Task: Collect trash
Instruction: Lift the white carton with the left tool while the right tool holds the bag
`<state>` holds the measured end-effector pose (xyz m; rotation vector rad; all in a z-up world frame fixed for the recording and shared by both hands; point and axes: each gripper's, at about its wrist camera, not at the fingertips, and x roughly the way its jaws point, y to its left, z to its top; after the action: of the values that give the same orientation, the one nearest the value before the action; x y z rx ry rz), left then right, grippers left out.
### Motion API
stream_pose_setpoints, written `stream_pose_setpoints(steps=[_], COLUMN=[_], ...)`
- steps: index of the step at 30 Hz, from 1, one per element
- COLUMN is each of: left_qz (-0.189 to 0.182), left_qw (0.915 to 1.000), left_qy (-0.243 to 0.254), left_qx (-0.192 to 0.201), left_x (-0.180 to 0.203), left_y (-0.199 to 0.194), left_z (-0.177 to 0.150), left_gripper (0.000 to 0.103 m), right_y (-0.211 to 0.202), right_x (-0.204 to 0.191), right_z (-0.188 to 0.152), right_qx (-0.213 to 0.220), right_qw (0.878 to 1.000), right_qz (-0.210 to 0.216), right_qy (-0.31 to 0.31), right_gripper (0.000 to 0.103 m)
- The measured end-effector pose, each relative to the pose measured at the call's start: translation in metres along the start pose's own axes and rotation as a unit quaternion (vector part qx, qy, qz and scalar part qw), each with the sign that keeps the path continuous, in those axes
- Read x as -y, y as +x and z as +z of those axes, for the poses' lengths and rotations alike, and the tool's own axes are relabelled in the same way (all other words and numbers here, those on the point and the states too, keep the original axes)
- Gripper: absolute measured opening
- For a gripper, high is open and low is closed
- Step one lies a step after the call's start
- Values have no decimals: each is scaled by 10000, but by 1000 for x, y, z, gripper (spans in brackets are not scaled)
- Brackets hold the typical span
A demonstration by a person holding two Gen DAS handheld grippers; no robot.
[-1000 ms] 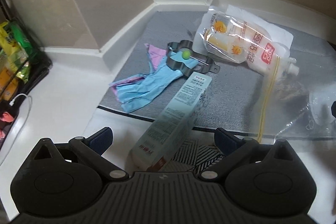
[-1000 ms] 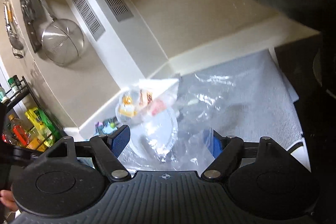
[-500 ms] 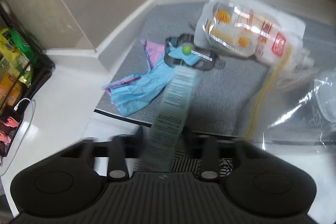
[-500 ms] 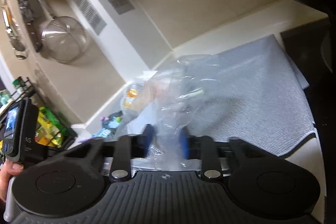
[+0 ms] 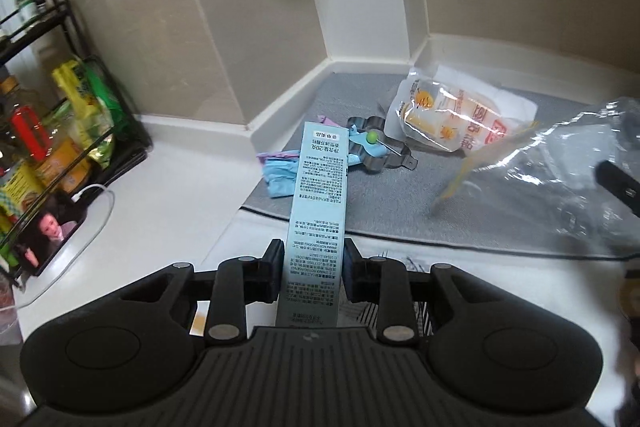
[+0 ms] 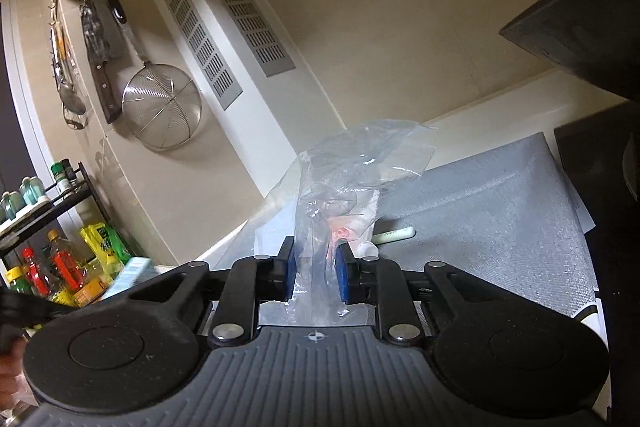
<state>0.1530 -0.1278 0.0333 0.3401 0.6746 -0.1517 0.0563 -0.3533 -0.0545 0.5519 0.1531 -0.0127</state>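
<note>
My left gripper (image 5: 313,267) is shut on a long light-blue carton (image 5: 320,203) and holds it lifted above the white counter, pointing away. My right gripper (image 6: 315,269) is shut on a clear plastic bag (image 6: 348,179) and holds it raised; the bag also shows at the right of the left wrist view (image 5: 560,171). On the grey mat (image 5: 400,203) lie crumpled blue and pink gloves (image 5: 280,175), a dark metal mould with a green ball (image 5: 374,147) and a white printed pouch (image 5: 452,119).
A black rack (image 5: 60,131) with bottles and packets stands at the left, a phone (image 5: 44,231) with a white cable in front of it. A wire strainer (image 6: 162,111) and knives hang on the wall. A dark appliance (image 6: 600,187) borders the mat's right side.
My left gripper closed on the blue carton and lifted it off the counter. My right gripper closed on the clear bag and raised it off the mat.
</note>
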Motion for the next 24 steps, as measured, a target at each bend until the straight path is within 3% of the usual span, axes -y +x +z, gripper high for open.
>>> stream_pose_setpoints(steps=[8, 12, 15, 21, 24], left_qz=[17, 230, 288, 364, 383], left_qw=[9992, 9986, 9977, 9964, 9953], left_qy=[-314, -430, -592, -757, -887], left_qx=[231, 189, 180, 132, 112], left_x=[-27, -45, -64, -90, -100], left_y=[-74, -108, -130, -168, -183], left_z=[-41, -75, -101, -154, -180], left_gripper=[33, 33, 33, 33, 33], right_y=[0, -6, -31, -103, -136], right_x=[7, 0, -16, -67, -89], right_z=[0, -2, -6, -14, -19], right_qx=[29, 30, 124, 381, 282], right_qw=[9998, 9992, 9996, 9981, 9961], right_qz=[-14, -362, -211, 144, 385], right_qy=[176, 143, 168, -473, -746], right_gripper=[22, 22, 21, 21, 21])
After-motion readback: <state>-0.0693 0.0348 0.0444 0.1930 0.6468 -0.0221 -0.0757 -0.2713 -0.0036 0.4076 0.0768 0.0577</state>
